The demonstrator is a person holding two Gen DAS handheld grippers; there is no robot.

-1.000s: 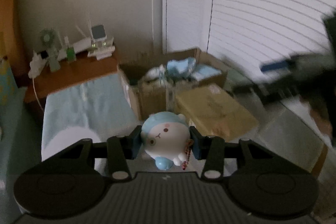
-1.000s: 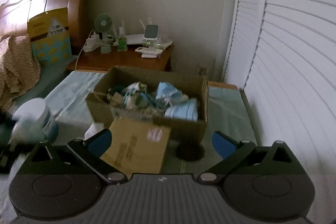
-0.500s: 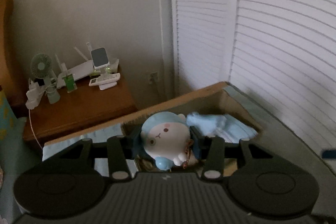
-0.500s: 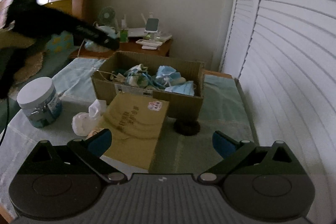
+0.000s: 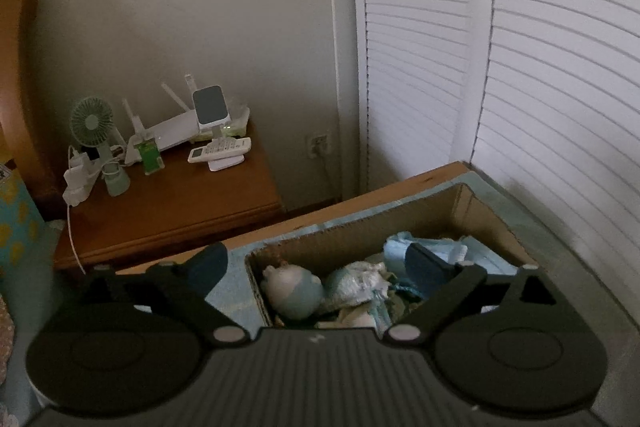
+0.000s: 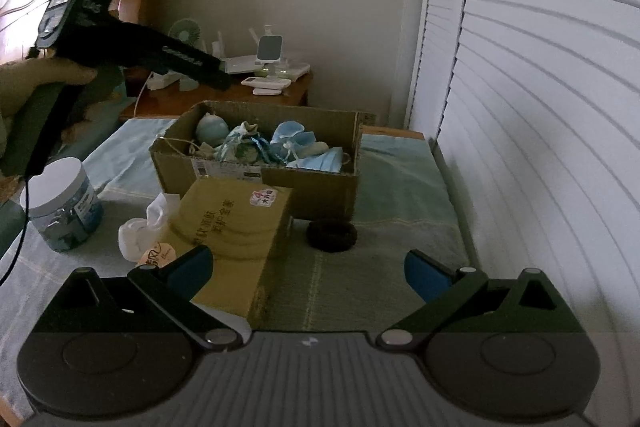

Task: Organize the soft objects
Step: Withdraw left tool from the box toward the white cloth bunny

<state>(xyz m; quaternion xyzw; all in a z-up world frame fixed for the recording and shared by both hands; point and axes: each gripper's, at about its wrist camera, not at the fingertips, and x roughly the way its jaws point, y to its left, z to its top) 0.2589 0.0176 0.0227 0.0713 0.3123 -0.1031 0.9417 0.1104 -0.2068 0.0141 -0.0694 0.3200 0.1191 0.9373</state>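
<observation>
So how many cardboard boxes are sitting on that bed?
2. An open cardboard box holding the soft things stands toward the far end; a closed yellowish box lies against its near side, by the white sock. Others may be out of view.

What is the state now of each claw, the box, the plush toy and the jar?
Left claw: open, empty.
Right claw: open, empty.
Brown cardboard box: open on top, holding soft things.
Round blue-and-white plush toy: lying inside the box.
White-lidded plastic jar: upright, lid on.
</observation>
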